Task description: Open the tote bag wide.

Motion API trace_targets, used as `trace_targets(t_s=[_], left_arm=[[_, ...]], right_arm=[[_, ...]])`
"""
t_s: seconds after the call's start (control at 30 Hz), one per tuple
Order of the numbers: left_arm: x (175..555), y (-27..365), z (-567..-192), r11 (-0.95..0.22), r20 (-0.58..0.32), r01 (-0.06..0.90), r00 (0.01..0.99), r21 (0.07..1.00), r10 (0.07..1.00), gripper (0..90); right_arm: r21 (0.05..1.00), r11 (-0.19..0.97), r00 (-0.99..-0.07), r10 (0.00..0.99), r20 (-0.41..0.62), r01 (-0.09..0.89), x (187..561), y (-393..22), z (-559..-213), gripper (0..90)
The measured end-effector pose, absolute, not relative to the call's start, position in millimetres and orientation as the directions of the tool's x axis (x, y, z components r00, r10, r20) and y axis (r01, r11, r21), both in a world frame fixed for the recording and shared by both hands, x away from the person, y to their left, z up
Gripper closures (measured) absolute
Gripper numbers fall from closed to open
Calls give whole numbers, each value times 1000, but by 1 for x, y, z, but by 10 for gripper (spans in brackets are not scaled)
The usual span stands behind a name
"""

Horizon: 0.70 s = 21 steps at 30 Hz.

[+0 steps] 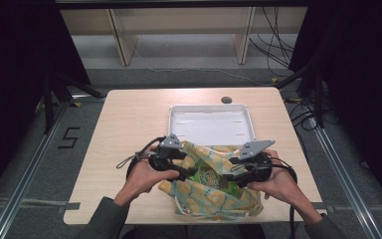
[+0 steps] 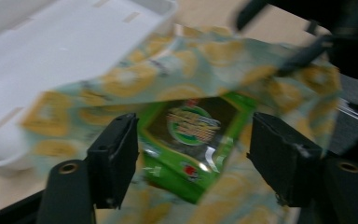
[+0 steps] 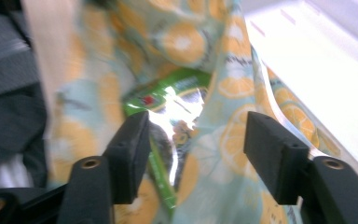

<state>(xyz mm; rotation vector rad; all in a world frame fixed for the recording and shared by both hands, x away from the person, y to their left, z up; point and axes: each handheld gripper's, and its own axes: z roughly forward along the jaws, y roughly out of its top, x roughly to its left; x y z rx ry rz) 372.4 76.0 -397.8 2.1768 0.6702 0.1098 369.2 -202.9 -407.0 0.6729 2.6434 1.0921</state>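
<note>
- A cloth bag (image 1: 214, 191) with an orange-slice print lies at the near edge of the table (image 1: 129, 129), and its open mouth is turned toward the white tray (image 1: 211, 124) that stands just behind it.
- Inside the mouth of the bag lies a green snack packet (image 2: 191, 140); from the high view it sits between the two grippers.
- The left gripper (image 1: 176, 167) is at the left side of the bag. Its jaws stand wide apart and grasp nothing, and in the left gripper view the packet lies straight ahead, between the two jaws.
- The right gripper (image 1: 241, 172) is at the right side of the bag. Its jaws are also spread and empty, with the packet and a fold of cloth before them.
- In the left gripper view the long axis of the packet seems to run away from the jaws, slightly slanted.
- I judge the left gripper better lined up with the packet, because in the right gripper view cloth partly covers it.
- Both gripper views are blurred, so whether a jaw touches the cloth I cannot tell.
</note>
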Motion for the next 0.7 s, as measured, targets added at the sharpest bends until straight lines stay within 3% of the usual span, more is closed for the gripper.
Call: trace_targets(t_s=[0.13, 0.23, 0.27, 0.33, 0.37, 0.4, 0.43, 0.5, 0.7], left_arm=[[357, 65, -414, -557, -193, 396, 902, 730, 387, 248], [351, 60, -426, -603, -176, 371, 917, 707, 358, 269], [349, 58, -432, -639, -161, 343, 932, 689, 326, 480], [343, 55, -449, -724, -107, 285, 953, 629, 282, 657], [341, 55, -454, -742, -92, 275, 956, 611, 279, 713], [341, 55, -454, -742, -92, 275, 956, 611, 279, 781], [338, 58, -464, -756, -90, 271, 958, 596, 273, 840], [332, 61, -471, -777, -86, 265, 961, 571, 264, 880], [318, 64, -484, -783, -88, 287, 954, 552, 288, 888]], right_arm=[[652, 653, -854, 520, -16, 386, 387, -187, -424, 380], [610, 679, -848, 529, -21, 408, 393, -181, -431, 393], [571, 715, -851, 523, -53, 403, 403, -177, -439, 505], [545, 739, -858, 509, -69, 395, 410, -176, -446, 703], [535, 743, -852, 518, -79, 403, 415, -177, -448, 757], [535, 743, -852, 518, -79, 403, 415, -177, -448, 757], [532, 748, -841, 529, -115, 398, 428, -185, -451, 859], [526, 732, -812, 570, -126, 433, 437, -191, -451, 881], [518, 704, -744, 645, -177, 487, 464, -211, -458, 892]])
